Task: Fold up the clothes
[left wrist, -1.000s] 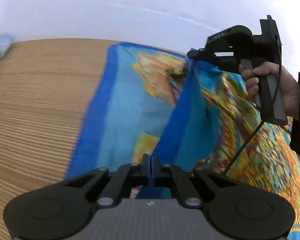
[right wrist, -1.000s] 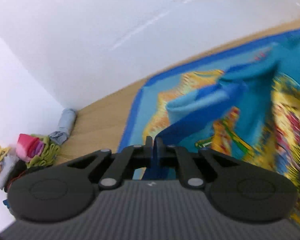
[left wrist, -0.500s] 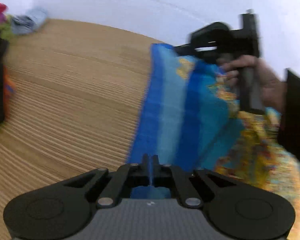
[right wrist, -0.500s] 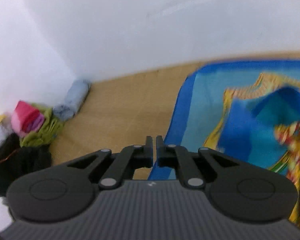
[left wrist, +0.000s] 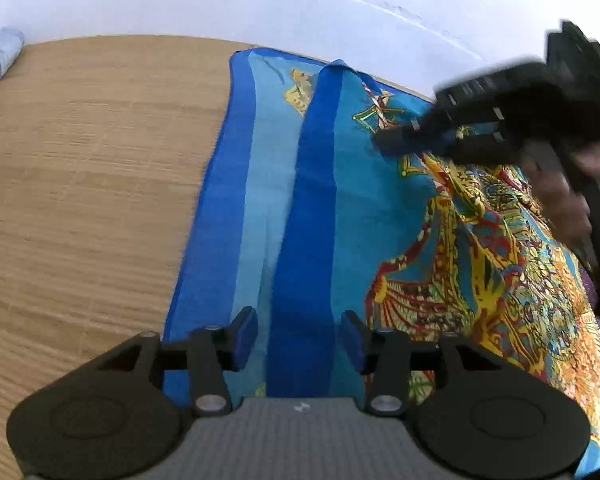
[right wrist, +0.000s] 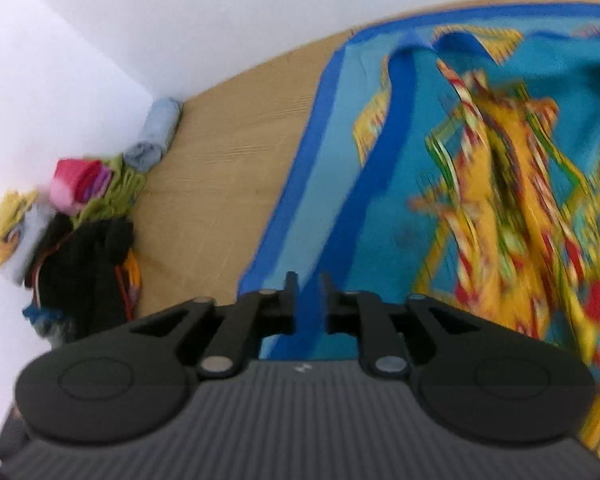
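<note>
1. My left gripper (left wrist: 298, 334) is opening, its jaws apart over the scarf (left wrist: 340, 200), pressing nothing.
2. My right gripper (right wrist: 308, 300) is opening too; the dark-blue hem shows between its jaws, unpinched.
3. The scarf lies on the table (left wrist: 80, 180), one edge folded over.
4. I'd lift both clear straight, so the fold isn't dragged.

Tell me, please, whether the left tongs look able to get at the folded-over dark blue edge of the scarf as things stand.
Probably yes: the left tongs are opening with that dark blue edge lying directly between the fingers, nothing covering it. The right tongs hover farther along, clear of it.
</note>
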{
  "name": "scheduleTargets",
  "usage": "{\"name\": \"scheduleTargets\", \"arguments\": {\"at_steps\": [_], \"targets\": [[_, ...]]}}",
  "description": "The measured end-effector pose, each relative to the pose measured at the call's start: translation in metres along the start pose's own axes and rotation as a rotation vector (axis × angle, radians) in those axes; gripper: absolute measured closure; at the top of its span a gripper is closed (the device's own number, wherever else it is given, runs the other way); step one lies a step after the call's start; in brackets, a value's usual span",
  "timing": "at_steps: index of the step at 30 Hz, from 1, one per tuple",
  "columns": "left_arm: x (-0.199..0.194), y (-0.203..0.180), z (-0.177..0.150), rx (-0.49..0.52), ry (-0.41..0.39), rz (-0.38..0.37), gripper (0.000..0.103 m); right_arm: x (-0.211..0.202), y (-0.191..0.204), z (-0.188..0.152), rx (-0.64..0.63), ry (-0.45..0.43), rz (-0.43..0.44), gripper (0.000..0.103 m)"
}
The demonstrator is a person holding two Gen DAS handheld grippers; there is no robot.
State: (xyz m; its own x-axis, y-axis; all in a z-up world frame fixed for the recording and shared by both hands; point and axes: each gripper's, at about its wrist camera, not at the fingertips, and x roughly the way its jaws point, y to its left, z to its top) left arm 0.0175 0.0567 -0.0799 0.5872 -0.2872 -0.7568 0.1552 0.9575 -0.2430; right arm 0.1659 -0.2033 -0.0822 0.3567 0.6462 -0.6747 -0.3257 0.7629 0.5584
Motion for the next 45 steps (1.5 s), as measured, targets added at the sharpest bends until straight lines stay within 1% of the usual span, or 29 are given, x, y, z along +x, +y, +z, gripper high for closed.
{"name": "scheduleTargets", "arguments": {"at_steps": [1, 2, 3, 4, 5, 7, 9, 10, 13, 14, 15, 16, 17, 18, 19, 22, 26, 27, 29, 30, 31, 32, 35, 38, 41, 42, 45], "targets": [[0.001, -0.002, -0.001, 0.020, -0.003, -0.007, 0.044, -0.003, 0.000, -0.008, -0.017, 0.003, -0.016, 0.076], [0.003, -0.006, 0.001, 0.037, -0.005, -0.013, 0.047, -0.004, 0.000, -0.016, -0.032, 0.007, -0.031, 0.075], [0.004, -0.010, 0.003, 0.054, -0.005, -0.018, 0.057, -0.002, 0.000, -0.022, -0.044, 0.010, -0.048, 0.075], [0.007, -0.012, 0.005, 0.043, 0.000, -0.032, 0.087, 0.000, 0.001, -0.027, -0.053, 0.014, -0.063, 0.075], [0.009, -0.013, 0.006, 0.018, 0.009, -0.051, 0.099, 0.002, 0.001, -0.031, -0.055, 0.019, -0.075, 0.075], [0.009, -0.014, 0.006, -0.010, -0.012, -0.048, 0.099, 0.005, 0.002, -0.038, -0.059, 0.025, -0.090, 0.075], [0.001, -0.019, 0.006, 0.016, -0.056, -0.018, 0.099, 0.004, 0.001, -0.040, -0.054, 0.023, -0.096, 0.075], [-0.002, -0.021, 0.006, 0.032, -0.073, -0.016, 0.099, 0.003, 0.001, -0.039, -0.049, 0.022, -0.094, 0.075], [-0.001, -0.025, 0.006, 0.046, -0.077, -0.052, 0.099, 0.004, 0.002, -0.027, -0.011, 0.013, -0.067, 0.075], [0.000, -0.026, 0.006, 0.046, -0.073, -0.061, 0.099, 0.005, 0.004, -0.022, 0.002, 0.010, -0.063, 0.073], [0.002, -0.027, 0.006, 0.043, -0.070, -0.066, 0.099, 0.008, 0.006, -0.015, 0.011, 0.010, -0.068, 0.068], [0.004, -0.027, 0.005, 0.040, -0.067, -0.070, 0.099, 0.011, 0.009, -0.009, 0.015, 0.010, -0.079, 0.056], [0.005, -0.028, 0.005, 0.038, -0.064, -0.075, 0.099, 0.016, 0.013, -0.004, 0.012, 0.013, -0.099, 0.048], [0.006, -0.029, 0.005, 0.042, -0.064, -0.079, 0.099, 0.021, 0.017, 0.002, 0.008, 0.015, -0.118, 0.045], [0.006, -0.030, 0.005, 0.047, -0.065, -0.082, 0.099, 0.026, 0.022, 0.006, 0.000, 0.024, -0.140, 0.045], [0.007, -0.034, 0.004, 0.059, -0.064, -0.090, 0.099, 0.048, 0.039, 0.013, -0.072, 0.102, -0.203, 0.045], [0.009, -0.038, 0.002, 0.067, -0.058, -0.109, 0.099, 0.079, 0.059, 0.007, -0.239, 0.172, -0.331, 0.046], [0.009, -0.039, 0.002, 0.071, -0.057, -0.109, 0.099, 0.085, 0.063, 0.005, -0.285, 0.170, -0.361, 0.046], [0.009, -0.040, 0.001, 0.072, -0.059, -0.111, 0.099, 0.087, 0.065, 0.002, -0.331, 0.131, -0.375, 0.050], [0.009, -0.039, 0.001, 0.070, -0.062, -0.111, 0.099, 0.088, 0.065, 0.002, -0.343, 0.116, -0.375, 0.054], [0.009, -0.038, 0.002, 0.066, -0.066, -0.110, 0.099, 0.088, 0.063, 0.003, -0.339, 0.104, -0.369, 0.084], [0.008, -0.036, 0.002, 0.063, -0.070, -0.105, 0.099, 0.087, 0.058, 0.006, -0.311, 0.099, -0.353, 0.099], [0.004, -0.028, 0.004, 0.048, -0.099, -0.058, 0.099, 0.078, 0.047, 0.017, -0.204, 0.036, -0.258, 0.099], [-0.002, -0.011, 0.009, 0.012, -0.124, 0.011, 0.099, 0.078, 0.053, 0.028, -0.185, -0.026, -0.144, 0.099], [-0.005, 0.004, 0.011, -0.017, -0.131, 0.079, 0.099, 0.093, 0.068, 0.041, -0.204, -0.053, -0.065, 0.099], [-0.005, 0.010, 0.011, -0.026, -0.127, 0.097, 0.099, 0.101, 0.072, 0.043, -0.210, -0.055, -0.049, 0.099], [-0.003, 0.021, 0.010, -0.049, -0.105, 0.133, 0.097, 0.126, 0.081, 0.048, -0.232, -0.044, -0.043, 0.099]]}}
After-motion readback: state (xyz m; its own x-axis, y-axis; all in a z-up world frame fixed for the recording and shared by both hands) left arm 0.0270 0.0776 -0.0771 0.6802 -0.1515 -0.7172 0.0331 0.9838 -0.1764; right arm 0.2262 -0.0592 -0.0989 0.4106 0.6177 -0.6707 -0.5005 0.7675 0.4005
